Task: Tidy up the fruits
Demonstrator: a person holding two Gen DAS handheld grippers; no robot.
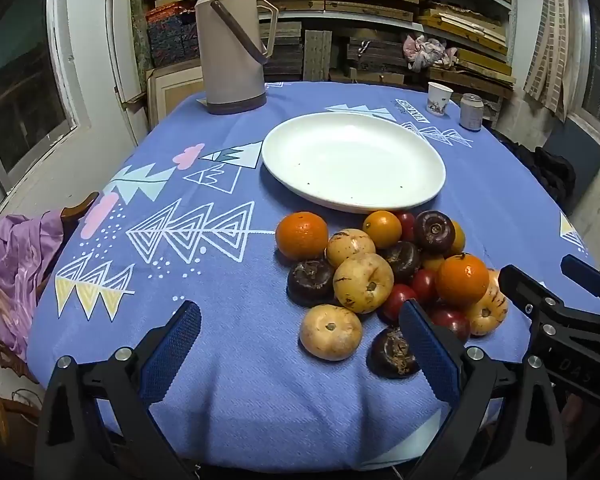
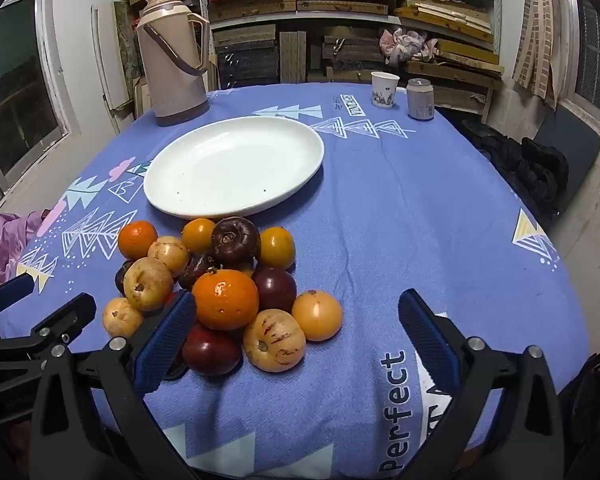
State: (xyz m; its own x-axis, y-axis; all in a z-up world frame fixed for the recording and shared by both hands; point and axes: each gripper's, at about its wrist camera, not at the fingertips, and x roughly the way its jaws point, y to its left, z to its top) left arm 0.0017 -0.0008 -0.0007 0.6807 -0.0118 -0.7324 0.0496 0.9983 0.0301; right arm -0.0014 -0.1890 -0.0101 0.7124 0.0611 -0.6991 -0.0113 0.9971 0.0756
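In the left wrist view, the left tool [image 1: 300, 344] is held spread apart at lower centre, nothing gripped. The fruit pile [image 1: 384, 280] is heaped centre-right beside the empty white plate [image 1: 352, 204], probably its destination. The right tool [image 2: 296, 336] is likewise held apart.

1. The plate [image 1: 354, 162] is white, oval, shallow and upright, with a few dark specks inside and no fruit on it.
2. The fruit pile [image 1: 388, 280] touches the plate's near rim: oranges, small yellow-orange fruits, pale tan ones, dark brown ones and red ones, heaped together.
3. One tan fruit [image 1: 331, 332] lies at the pile's edge farthest from the plate.
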